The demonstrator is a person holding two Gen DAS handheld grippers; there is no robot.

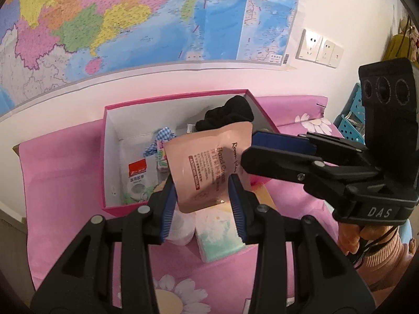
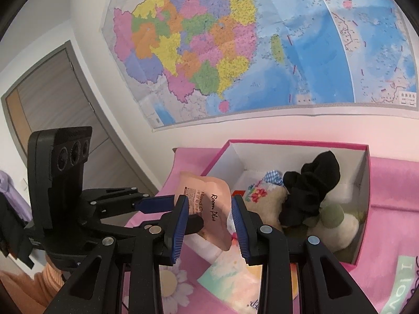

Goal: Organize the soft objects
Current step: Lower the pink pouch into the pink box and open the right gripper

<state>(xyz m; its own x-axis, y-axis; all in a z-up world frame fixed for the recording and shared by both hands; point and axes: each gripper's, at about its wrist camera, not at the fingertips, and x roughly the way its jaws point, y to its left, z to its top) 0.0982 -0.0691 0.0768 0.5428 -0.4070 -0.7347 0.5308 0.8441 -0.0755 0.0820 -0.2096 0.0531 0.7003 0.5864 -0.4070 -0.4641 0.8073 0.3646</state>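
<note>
A peach hand-cream pouch (image 1: 207,164) hangs in the air in front of the pink open box (image 1: 110,141). My left gripper (image 1: 203,201) straddles its lower end with blue pads at both edges. My right gripper (image 1: 248,146) comes in from the right with its fingers at the pouch's upper right edge. In the right wrist view the pouch (image 2: 209,209) sits between the right gripper's (image 2: 210,225) blue pads, and the left gripper (image 2: 180,209) reaches it from the left. The box (image 2: 364,209) holds a black sock (image 2: 311,188), a floral cushion (image 2: 264,198) and a plush toy (image 2: 337,222).
A tissue pack (image 1: 220,235) and a white roll (image 1: 183,230) lie on the pink floral cloth (image 1: 65,183) in front of the box. A blue-checked cloth (image 1: 163,137) and a tape packet (image 1: 137,180) are in the box. A map (image 2: 235,52) covers the wall behind; blue crates (image 1: 353,120) stand at right.
</note>
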